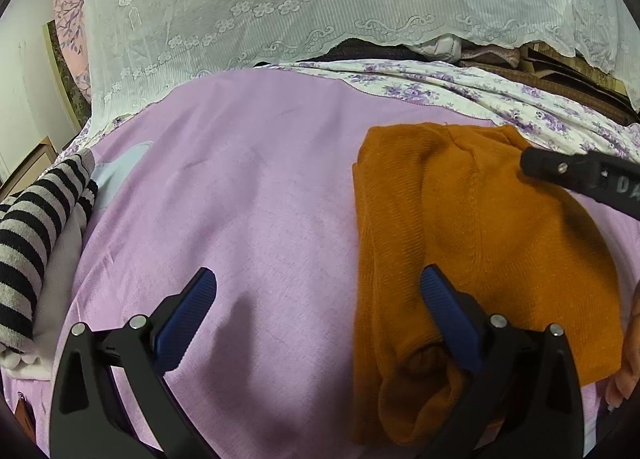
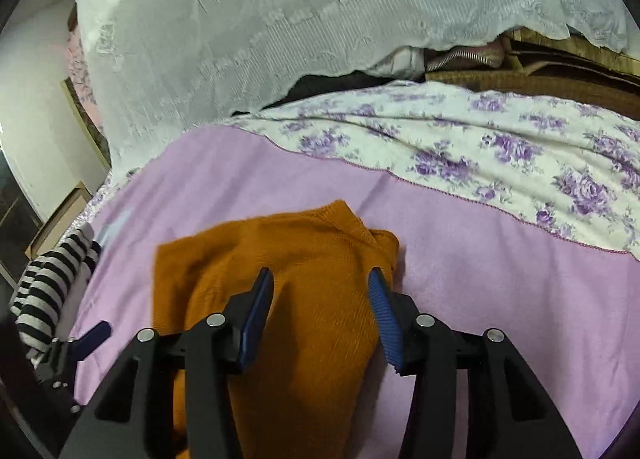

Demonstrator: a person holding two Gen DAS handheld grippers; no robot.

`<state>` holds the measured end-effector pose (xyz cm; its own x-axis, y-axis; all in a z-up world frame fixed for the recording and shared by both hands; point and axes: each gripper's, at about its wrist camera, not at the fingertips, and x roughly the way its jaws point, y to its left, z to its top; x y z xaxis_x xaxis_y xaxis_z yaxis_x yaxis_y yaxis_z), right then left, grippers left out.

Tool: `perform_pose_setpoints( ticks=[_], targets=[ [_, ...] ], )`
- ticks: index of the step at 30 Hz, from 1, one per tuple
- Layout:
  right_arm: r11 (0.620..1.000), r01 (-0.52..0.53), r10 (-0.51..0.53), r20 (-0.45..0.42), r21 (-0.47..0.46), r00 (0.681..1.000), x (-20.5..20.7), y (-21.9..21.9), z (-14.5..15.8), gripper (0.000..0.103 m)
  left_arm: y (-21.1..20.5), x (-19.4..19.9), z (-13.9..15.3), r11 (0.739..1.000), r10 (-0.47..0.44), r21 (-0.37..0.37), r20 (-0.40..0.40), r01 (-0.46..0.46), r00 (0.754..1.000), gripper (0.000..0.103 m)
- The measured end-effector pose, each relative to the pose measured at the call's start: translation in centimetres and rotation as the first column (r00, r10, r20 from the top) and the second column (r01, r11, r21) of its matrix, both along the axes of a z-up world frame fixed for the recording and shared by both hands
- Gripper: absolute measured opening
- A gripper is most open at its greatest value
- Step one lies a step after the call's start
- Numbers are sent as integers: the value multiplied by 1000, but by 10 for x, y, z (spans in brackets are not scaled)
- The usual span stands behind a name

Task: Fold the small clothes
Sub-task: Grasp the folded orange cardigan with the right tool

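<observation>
An orange knitted garment point(image 1: 480, 219) lies folded on the pink blanket point(image 1: 240, 199); it also shows in the right wrist view point(image 2: 312, 259). My left gripper point(image 1: 320, 283) is open and empty over the blanket, its right finger at the garment's left edge. My right gripper point(image 2: 320, 283) is open above the garment's far part, with cloth between its jaws but not pinched. Its black body point(image 1: 580, 175) shows in the left wrist view over the garment's far right corner. The left gripper's finger point(image 2: 94, 333) shows at the left of the right wrist view.
A black-and-grey striped garment point(image 1: 32, 243) lies on white cloth at the blanket's left edge, also in the right wrist view point(image 2: 52, 291). A purple floral sheet point(image 2: 500, 163) runs behind. A white lace cover point(image 1: 300, 11) drapes over piled things at the back.
</observation>
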<state>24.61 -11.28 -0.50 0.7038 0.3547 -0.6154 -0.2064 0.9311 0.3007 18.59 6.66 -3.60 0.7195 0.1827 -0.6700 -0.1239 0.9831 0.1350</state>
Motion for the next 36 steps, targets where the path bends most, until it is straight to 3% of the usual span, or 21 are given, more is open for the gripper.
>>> perform_pose_setpoints(
  ticks=[3, 8, 14, 17, 20, 23, 27, 32, 36],
  targets=[
    [998, 0, 3, -56, 59, 998, 7, -6, -6, 33, 0, 0, 0, 1000, 0, -1, 0, 0, 1000, 99],
    [986, 14, 12, -153, 165, 988, 32, -16, -16, 25, 0, 0, 0, 1000, 1, -5, -1, -1, 1000, 99],
    [977, 49, -2, -224, 206, 975, 77, -28, -36, 15, 0, 0, 0, 1000, 2, 0, -1, -2, 1000, 99],
    [984, 84, -52, -197, 157, 979, 85, -31, -42, 11, -1, 0, 0, 1000, 3, 2, 0, -3, 1000, 99],
    [968, 113, -68, -197, 226, 978, 81, -45, -41, 13, -1, 0, 1, 1000, 3, 5, 1, -3, 1000, 99],
    [969, 64, -37, -116, 237, 993, 57, -46, -17, 13, 0, 0, 1, 1000, 0, -8, 0, 0, 1000, 99],
    [979, -53, 69, -77, 195, 995, 23, -25, 2, 15, 13, -2, 7, 991, -40, -125, -7, 39, 999, 99],
    [982, -31, 50, -93, 188, 994, -3, -33, -3, 20, 42, 1, 10, 926, -78, -371, -20, 66, 997, 98],
    [974, -73, 90, -72, 213, 993, -24, -35, 4, 20, 45, -5, 18, 905, -87, -415, 28, 91, 996, 98]
  ],
)
